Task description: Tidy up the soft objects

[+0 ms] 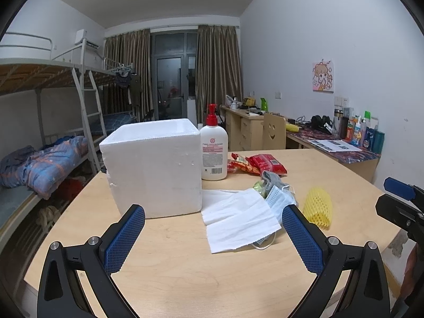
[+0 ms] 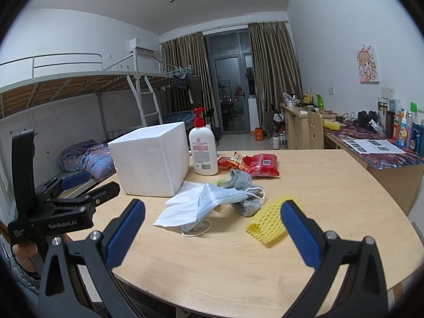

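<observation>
A white foam box (image 1: 153, 169) (image 2: 151, 159) stands on the wooden table (image 1: 185, 265). Beside it lie a white tissue (image 1: 235, 222) (image 2: 182, 206), a light blue face mask (image 1: 281, 201) (image 2: 220, 198), a grey sock (image 1: 273, 180) (image 2: 243, 190) and a yellow foam net sleeve (image 1: 318, 206) (image 2: 267, 222). My left gripper (image 1: 213, 238) is open and empty, hovering near the table's front edge, short of the tissue. My right gripper (image 2: 213, 235) is open and empty, with its right finger (image 2: 299, 235) in front of the yellow sleeve.
A white lotion pump bottle (image 1: 214, 151) (image 2: 202, 148) stands behind the box. Red snack packets (image 1: 257, 163) (image 2: 254, 164) lie beside it. A bunk bed (image 1: 53, 132) is at left; desks with clutter (image 1: 331, 137) line the right wall.
</observation>
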`<state>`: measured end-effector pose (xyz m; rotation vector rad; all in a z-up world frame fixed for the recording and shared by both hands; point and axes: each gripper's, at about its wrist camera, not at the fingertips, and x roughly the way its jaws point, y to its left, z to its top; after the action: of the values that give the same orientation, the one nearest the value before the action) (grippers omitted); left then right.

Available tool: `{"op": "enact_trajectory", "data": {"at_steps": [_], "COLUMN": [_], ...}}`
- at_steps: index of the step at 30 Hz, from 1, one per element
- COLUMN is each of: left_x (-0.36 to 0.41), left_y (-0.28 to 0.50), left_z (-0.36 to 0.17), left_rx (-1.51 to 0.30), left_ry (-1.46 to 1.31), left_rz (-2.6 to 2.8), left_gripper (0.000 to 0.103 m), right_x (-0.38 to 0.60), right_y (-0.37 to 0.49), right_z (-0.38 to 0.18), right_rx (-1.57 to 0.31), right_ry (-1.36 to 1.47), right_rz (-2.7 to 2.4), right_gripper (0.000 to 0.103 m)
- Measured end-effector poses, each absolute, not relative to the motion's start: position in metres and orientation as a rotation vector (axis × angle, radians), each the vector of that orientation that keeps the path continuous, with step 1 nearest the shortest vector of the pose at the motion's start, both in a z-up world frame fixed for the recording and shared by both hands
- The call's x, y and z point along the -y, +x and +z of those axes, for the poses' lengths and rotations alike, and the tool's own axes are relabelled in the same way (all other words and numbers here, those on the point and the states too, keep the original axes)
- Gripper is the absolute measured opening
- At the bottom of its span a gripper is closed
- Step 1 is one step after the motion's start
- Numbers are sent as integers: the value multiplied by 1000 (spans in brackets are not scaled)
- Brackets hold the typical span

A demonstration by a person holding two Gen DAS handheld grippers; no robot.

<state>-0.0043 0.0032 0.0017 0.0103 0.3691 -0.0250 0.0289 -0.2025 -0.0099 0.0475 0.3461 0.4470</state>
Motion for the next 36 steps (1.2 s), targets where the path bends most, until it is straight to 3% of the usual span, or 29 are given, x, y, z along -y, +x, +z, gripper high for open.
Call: {"op": "enact_trajectory", "data": {"at_steps": [36], "left_x": [-6], "left_y": [1], "left_z": [1], "left_rx": [-386], "left_ry": [17], "left_rz": [-42], "left_gripper": [103], "right_x": [195], "right_y": [45], "right_z": [-8], "right_rx": [-364], "right_ry": [42], "right_rz": [456], "right_gripper": [103]}}
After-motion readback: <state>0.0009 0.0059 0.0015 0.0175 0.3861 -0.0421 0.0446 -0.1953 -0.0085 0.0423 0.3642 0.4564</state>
